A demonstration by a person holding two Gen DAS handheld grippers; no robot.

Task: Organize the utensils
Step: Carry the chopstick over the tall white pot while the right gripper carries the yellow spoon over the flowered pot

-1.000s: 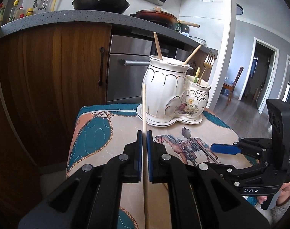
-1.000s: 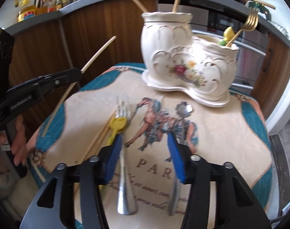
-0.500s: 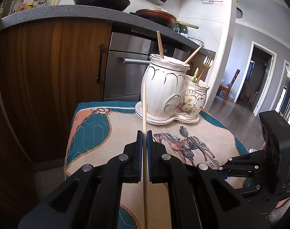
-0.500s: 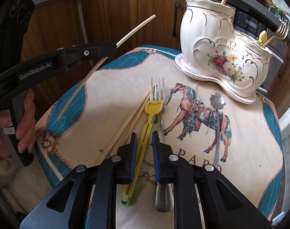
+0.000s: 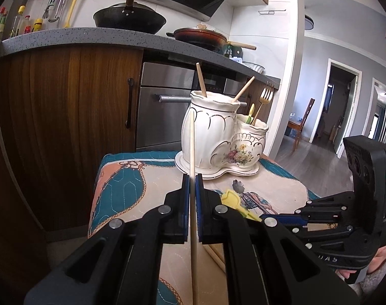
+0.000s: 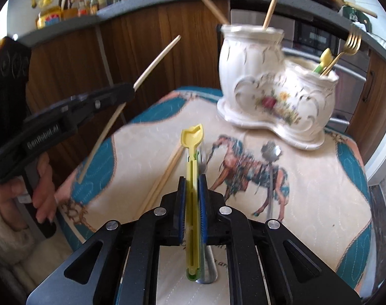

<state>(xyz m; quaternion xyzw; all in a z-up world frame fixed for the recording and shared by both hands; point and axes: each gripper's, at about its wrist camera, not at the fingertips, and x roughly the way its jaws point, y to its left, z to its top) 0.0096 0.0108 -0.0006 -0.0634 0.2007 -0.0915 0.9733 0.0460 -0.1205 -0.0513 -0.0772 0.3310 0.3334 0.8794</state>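
While the left tongs (image 5: pixel 192 190) clamp a single wooden chopstick (image 5: pixel 192 152) between their blue pads, the stick points up and forward, its tip in line with the tall side of the ceramic utensil holder (image 5: pixel 218 142) in the left wrist view. From the right wrist view the same left tongs (image 6: pixel 128 94) sit at the left edge, the chopstick (image 6: pixel 156 62) slanting up toward the cabinet above the patterned cloth on the desk (image 6: pixel 320 203). Further right on the cloth lie two loose chopsticks (image 6: pixel 165 175) side by side, just beside a yellow plastic utensil (image 6: pixel 193 178). The right tongs (image 6: pixel 192 195) are closed on that yellow utensil's handle, its scoop-shaped head pointing toward the holder. A metal fork (image 6: pixel 205 254) lies partly hidden under the yellow piece, and a small flower-headed spoon (image 6: pixel 271 167) rests to its right on the horse print. At the far right the white floral holder (image 6: pixel 274 89) stands on the cloth, two chopsticks (image 6: pixel 269 10) in its tall compartment and a gold fork (image 6: pixel 348 48) with a green-yellow utensil (image 6: pixel 324 61) in its low one.
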